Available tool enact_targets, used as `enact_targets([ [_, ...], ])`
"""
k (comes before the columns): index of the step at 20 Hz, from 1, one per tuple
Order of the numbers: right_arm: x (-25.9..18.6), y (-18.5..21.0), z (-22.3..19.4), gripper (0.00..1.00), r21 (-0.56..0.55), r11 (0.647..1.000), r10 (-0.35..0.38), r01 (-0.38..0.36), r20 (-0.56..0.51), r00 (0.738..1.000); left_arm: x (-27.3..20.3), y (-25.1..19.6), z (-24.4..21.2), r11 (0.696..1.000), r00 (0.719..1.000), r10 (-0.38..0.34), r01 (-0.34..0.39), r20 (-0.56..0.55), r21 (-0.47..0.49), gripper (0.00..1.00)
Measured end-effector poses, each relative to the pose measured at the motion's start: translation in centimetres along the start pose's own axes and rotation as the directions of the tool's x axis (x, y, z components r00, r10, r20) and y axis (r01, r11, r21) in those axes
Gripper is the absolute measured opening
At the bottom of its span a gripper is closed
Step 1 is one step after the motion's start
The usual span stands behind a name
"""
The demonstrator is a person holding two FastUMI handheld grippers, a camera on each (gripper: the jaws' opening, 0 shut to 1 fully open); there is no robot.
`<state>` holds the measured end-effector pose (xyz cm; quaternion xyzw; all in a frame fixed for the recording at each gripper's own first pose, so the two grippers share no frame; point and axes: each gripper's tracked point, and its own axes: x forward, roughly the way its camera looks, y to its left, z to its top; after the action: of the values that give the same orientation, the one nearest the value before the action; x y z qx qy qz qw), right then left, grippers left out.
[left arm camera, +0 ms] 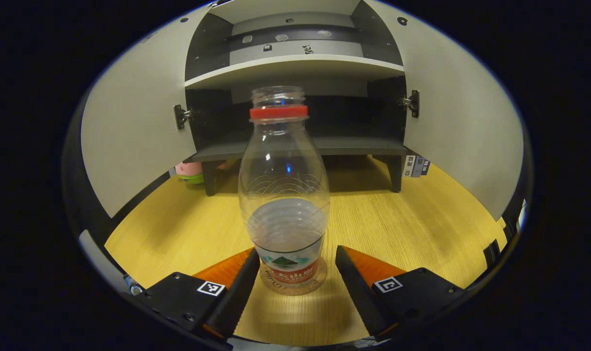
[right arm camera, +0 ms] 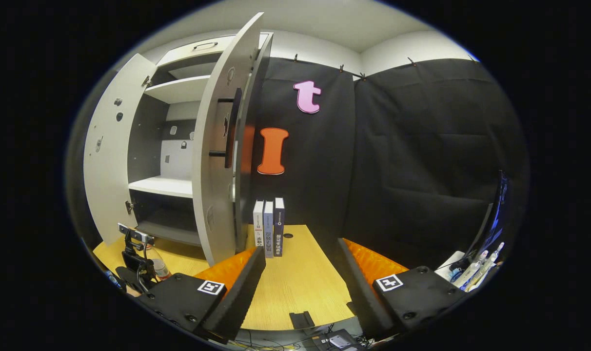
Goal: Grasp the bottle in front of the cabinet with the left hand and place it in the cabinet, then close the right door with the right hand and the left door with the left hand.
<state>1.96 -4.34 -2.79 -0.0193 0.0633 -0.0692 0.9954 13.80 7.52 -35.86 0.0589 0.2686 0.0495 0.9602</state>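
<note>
A clear plastic bottle [left arm camera: 284, 195] with a red neck ring and a little water stands upright on the wooden table [left arm camera: 412, 229], in front of the cabinet [left arm camera: 295, 63]. Both cabinet doors, left [left arm camera: 129, 136] and right [left arm camera: 461, 126], are swung wide. My left gripper [left arm camera: 298, 253] is open, its fingers flanking the bottle's base; the right-hand finger stands clearly apart from it. In the right gripper view the cabinet [right arm camera: 168, 146] is seen from its right side, past the open right door [right arm camera: 220, 161]. The bottle [right arm camera: 155, 263] and left gripper [right arm camera: 134, 258] show far lower left. My right gripper [right arm camera: 300, 248] is open and holds nothing.
Three upright books [right arm camera: 268, 229] stand against the cabinet's right side, also seen as books [left arm camera: 416, 165]. A pink and green object [left arm camera: 190, 171] sits by the cabinet's left leg. Tubes and a screen edge [right arm camera: 476, 268] are at the far right. Cables and a small device [right arm camera: 334, 339] lie at the table's front.
</note>
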Motion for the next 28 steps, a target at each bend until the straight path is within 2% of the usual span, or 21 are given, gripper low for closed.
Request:
enact_targets([
  [1, -0.1, 0.0, 0.0, 0.97, -0.001, 1.0, -0.003, 0.003, 0.002, 1.0, 0.1, 0.3, 0.0, 1.0, 1.0, 0.005, -0.005, -0.007, -0.006, 0.94],
  [2, 0.0, -0.2, 0.0, 0.97, -0.004, 1.0, -0.007, 0.007, 0.006, 1.0, 0.3, 0.3, 0.2, 1.0, 1.0, 0.002, -0.002, -0.012, -0.008, 0.88],
  [3, -0.1, -0.3, 0.0, 0.97, -0.007, 1.0, -0.012, 0.013, 0.009, 1.0, 0.1, 0.3, 0.5, 1.0, 1.0, -0.008, 0.008, -0.013, -0.009, 0.75],
  [6, -0.2, -0.1, 0.0, 0.97, 0.006, 1.0, -0.011, 0.011, 0.012, 1.0, -1.1, 0.2, 2.6, 0.999, 0.999, -0.032, 0.032, -0.003, 0.009, 0.75],
  [9, 0.1, 0.7, -0.3, 0.97, 0.024, 1.0, 0.004, -0.005, 0.016, 1.0, -2.8, -0.1, 5.9, 0.996, 0.996, -0.088, 0.088, 0.014, 0.01, 0.75],
  [11, 0.2, 1.2, -0.6, 0.97, 0.037, 0.999, 0.013, -0.013, 0.019, 1.0, -4.1, -0.5, 8.9, 0.99, 0.99, -0.137, 0.136, 0.043, 0.022, 0.75],
  [15, 0.7, 2.0, -1.4, 0.97, 0.074, 0.997, 0.033, -0.034, 0.011, 0.999, -6.4, -0.5, 15.2, 0.981, 0.981, -0.18, 0.173, 0.078, 0.086, 0.75],
  [20, 1.0, 0.9, -1.4, 0.97, 0.073, 0.997, 0.01, -0.011, 0.026, 1.0, -7.6, -2.0, 24.5, 0.961, 0.954, -0.275, 0.273, 0.123, 0.036, 0.75],
  [24, 1.3, -0.4, -1.9, 0.96, 0.083, 0.996, -0.017, 0.015, 0.018, 1.0, -6.3, -1.6, 32.3, 0.962, 0.95, -0.27, 0.259, 0.157, 0.086, 0.74],
  [28, 1.4, -1.5, -2.5, 0.96, 0.095, 0.995, -0.041, 0.041, 0.003, 0.999, -3.2, -1.3, 37.2, 0.967, 0.954, -0.243, 0.223, 0.174, 0.127, 0.74],
])
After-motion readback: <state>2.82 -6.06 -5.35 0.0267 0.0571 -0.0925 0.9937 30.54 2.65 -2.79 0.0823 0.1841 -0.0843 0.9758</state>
